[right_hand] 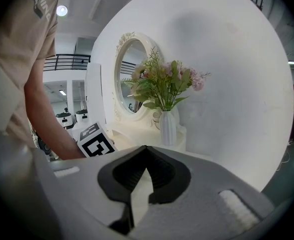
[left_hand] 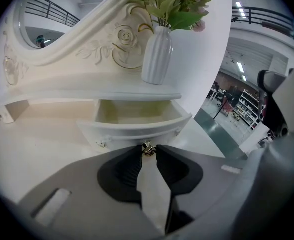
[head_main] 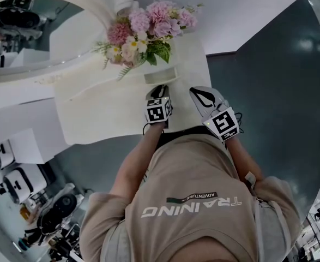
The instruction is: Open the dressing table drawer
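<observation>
Left claw [left_hand: 148, 154] of mine is pinching the small gold knob [left_hand: 147, 147] of the drawer [left_hand: 136, 118], which stands pulled out over the dressing table [left_hand: 36, 144] and looks empty, as far as I can see. My right claw [right_hand: 145, 151] is pressed together on nothing. Beyond the drawer stands a white vase [left_hand: 157, 56] of flowers [left_hand: 172, 4], beside the mirror [left_hand: 41, 14].

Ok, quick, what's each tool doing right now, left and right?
Left tool: closed on the drawer knob.
Right tool: closed, nothing between its jaws.
</observation>
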Demonstrator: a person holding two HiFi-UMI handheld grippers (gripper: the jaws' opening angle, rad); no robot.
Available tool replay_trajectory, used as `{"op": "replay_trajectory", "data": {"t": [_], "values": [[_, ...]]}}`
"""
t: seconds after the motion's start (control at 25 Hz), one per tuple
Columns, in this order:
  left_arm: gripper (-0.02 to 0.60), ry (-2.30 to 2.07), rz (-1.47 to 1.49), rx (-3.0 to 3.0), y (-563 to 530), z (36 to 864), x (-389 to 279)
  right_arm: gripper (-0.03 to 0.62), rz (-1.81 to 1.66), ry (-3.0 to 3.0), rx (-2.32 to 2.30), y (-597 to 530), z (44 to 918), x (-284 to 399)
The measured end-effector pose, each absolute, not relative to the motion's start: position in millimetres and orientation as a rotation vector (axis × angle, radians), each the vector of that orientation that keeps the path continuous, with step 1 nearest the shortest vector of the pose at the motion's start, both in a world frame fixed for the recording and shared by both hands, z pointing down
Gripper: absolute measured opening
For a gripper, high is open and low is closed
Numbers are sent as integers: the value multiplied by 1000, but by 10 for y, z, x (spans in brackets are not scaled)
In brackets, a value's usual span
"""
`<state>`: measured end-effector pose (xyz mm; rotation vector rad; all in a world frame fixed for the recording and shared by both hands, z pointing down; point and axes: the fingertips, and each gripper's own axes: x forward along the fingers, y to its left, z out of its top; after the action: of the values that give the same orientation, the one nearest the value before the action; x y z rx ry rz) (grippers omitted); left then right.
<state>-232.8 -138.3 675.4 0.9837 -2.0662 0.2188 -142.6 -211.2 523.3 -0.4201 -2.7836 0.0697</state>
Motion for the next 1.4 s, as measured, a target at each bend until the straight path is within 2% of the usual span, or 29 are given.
{"op": "replay_trajectory", "data": {"t": [0.32,0.4,0.48,0.52,1.04,1.4], "values": [[123,-2050,247,1017,-1231,6729,-2131,3,89,-2733,-440,-1982,5366,-1371],[99,-2041,244,1028,-1155,6726,-2063,3,85,-2720,-443,-1946,5398,-1372],[25,-2042,244,1048,-1083,6676,-2016,3,81,-2711,-446,-1909,5394,-1372],[15,-2047,240,1067,-1059,6630,-1998,3,74,-2707,-449,-1891,5385,-1371],[17,-2216,212,1326,-711,5458,-2168,3,-73,-2779,-404,-1706,4941,-1560],[17,-2385,85,1452,-418,4395,-2428,3,-28,-2940,-302,-1736,4036,-1597]]}}
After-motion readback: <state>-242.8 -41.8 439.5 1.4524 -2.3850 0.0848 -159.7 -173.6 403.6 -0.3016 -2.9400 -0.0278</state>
